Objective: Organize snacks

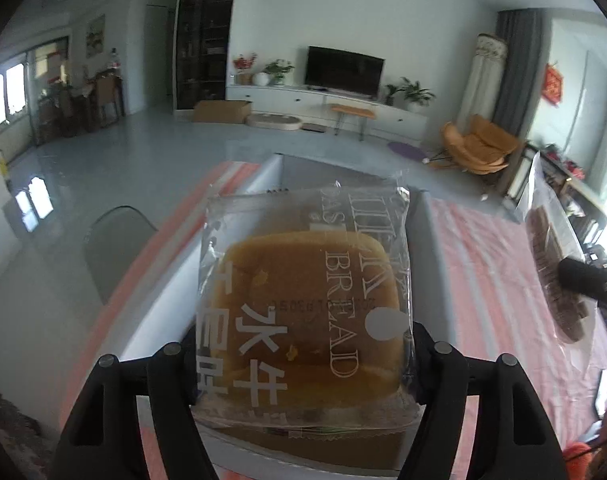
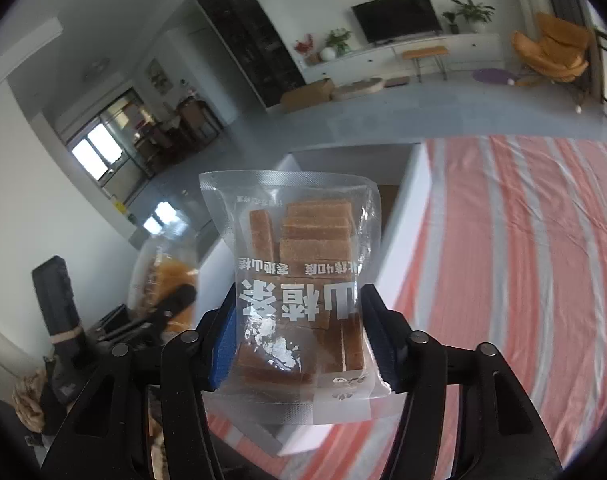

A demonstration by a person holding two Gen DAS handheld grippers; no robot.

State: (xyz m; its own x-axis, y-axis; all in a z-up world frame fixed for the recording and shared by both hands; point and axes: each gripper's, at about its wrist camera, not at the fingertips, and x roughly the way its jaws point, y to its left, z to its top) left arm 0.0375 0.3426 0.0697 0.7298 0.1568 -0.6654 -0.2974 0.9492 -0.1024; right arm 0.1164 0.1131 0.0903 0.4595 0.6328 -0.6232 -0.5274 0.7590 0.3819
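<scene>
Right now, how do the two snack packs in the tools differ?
The bread pack holds one whole golden square loaf; the hawthorn strip pack holds many stacked brown bars. The bread pack is wider and squarish, the hawthorn strip pack narrower and taller. Both are clear plastic, white-lettered, gripped above a white box.

Bread packet (image 1: 303, 300) hides most of the white box (image 1: 431, 240) interior. Hawthorn-strip packet (image 2: 299, 296) small print is unreadable.

We see a dark television (image 1: 344, 70) on a long white cabinet (image 1: 331, 104), potted plants (image 1: 413, 92) beside it, an orange lounge chair (image 1: 477, 146) and a cardboard box (image 1: 222, 111) on the grey floor (image 1: 143, 160)
</scene>
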